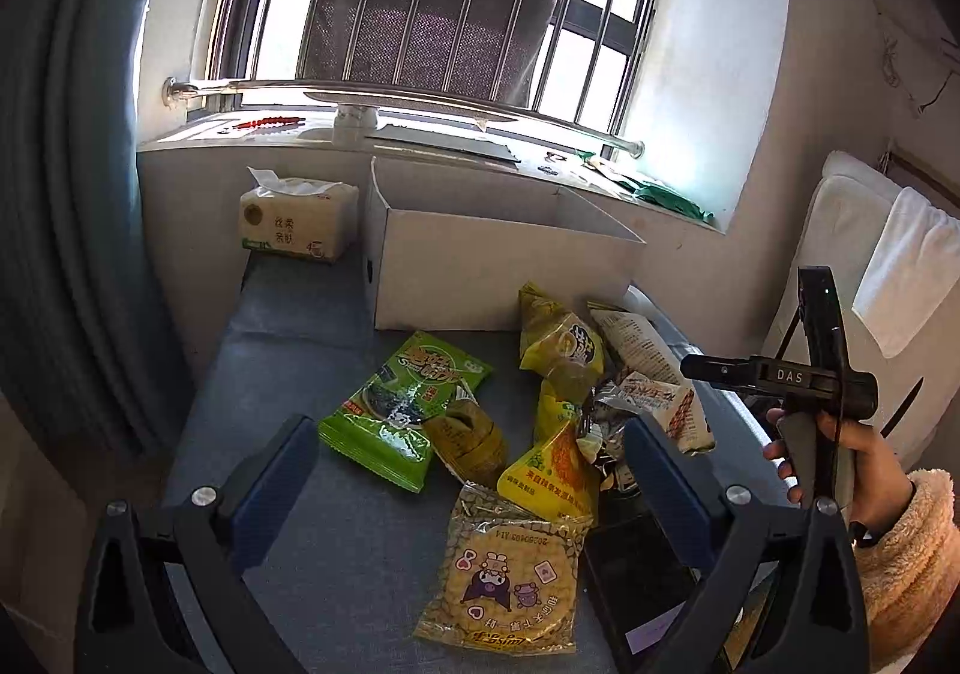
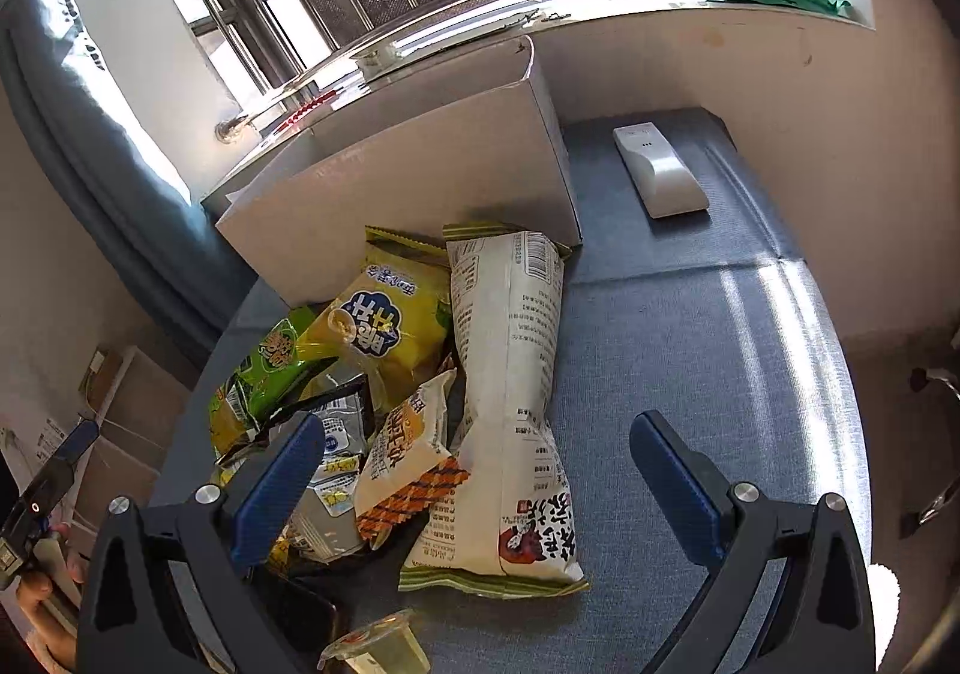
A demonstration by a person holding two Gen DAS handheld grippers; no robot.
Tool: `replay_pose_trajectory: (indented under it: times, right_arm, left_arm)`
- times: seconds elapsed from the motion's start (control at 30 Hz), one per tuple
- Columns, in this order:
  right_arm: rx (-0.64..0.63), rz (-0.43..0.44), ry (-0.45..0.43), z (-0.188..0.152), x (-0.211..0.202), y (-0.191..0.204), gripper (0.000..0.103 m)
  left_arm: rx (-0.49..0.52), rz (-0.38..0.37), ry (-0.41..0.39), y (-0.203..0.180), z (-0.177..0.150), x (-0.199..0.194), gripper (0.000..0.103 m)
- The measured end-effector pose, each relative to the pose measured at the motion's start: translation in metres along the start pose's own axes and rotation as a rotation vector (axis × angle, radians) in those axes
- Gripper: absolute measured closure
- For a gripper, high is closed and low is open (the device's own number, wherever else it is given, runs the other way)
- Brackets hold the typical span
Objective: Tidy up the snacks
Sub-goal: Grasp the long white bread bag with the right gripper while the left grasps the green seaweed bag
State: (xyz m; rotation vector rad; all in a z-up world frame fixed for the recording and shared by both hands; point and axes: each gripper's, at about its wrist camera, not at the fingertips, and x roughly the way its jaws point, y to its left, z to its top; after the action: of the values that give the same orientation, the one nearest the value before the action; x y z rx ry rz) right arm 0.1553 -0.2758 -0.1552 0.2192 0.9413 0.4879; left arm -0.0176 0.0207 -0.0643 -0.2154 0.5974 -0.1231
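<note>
The right gripper (image 2: pixel 477 455) has its jaws spread wide and holds nothing. Directly between and ahead of its fingers lies the long white snack bag (image 2: pixel 510 392), on the blue-grey table (image 2: pixel 690 350). The long axis of the bag runs away from the gripper toward the open white box (image 2: pixel 408 182), so the fingers stand on both sides of its narrow width. The left gripper (image 1: pixel 471 458) is also spread and empty, above the yellow cartoon packet (image 1: pixel 510 572). For the white bag the right hand seems nearer; the box waits just behind the pile.
</note>
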Motion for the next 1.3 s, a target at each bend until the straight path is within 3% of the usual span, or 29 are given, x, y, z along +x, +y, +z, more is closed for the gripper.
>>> replay_pose_trajectory:
  times: [0.2,0.33,0.4,0.43,0.47,0.8,1.03,1.2,1.3]
  right_arm:
    - [0.069,-0.009,0.096,0.028,0.048,-0.018,0.0]
    - [0.026,-0.014,0.163,0.03,0.065,-0.016,0.0]
    - [0.01,-0.081,0.155,0.03,0.065,-0.015,0.018]
    - [0.009,-0.075,0.158,0.03,0.065,-0.016,0.062]
    - [0.028,-0.066,0.166,0.03,0.065,-0.019,0.067]
    - [-0.013,-0.08,0.034,0.035,0.01,-0.014,0.07]
    - [-0.052,-0.034,-0.066,0.033,-0.047,0.001,0.07]
    - [-0.07,0.004,-0.09,0.014,-0.07,0.012,0.07]
    - [-0.07,0.015,-0.089,0.001,-0.077,0.014,0.07]
  left_arm:
    - [-0.009,0.004,0.034,0.012,0.0,0.013,0.0]
    - [-0.022,0.008,0.061,0.02,0.002,0.024,0.0]
    - [-0.019,0.012,0.067,0.021,0.003,0.029,0.0]
    - [-0.012,0.014,0.074,0.021,0.003,0.033,0.0]
    - [-0.004,0.016,0.084,0.021,0.003,0.036,0.0]
    - [0.122,0.023,0.158,0.009,0.024,0.08,0.0]
    - [0.257,0.051,0.307,-0.003,0.045,0.149,0.0]
    - [0.343,0.069,0.443,-0.004,0.042,0.198,0.0]
    - [0.334,0.048,0.502,0.002,0.035,0.213,0.004]
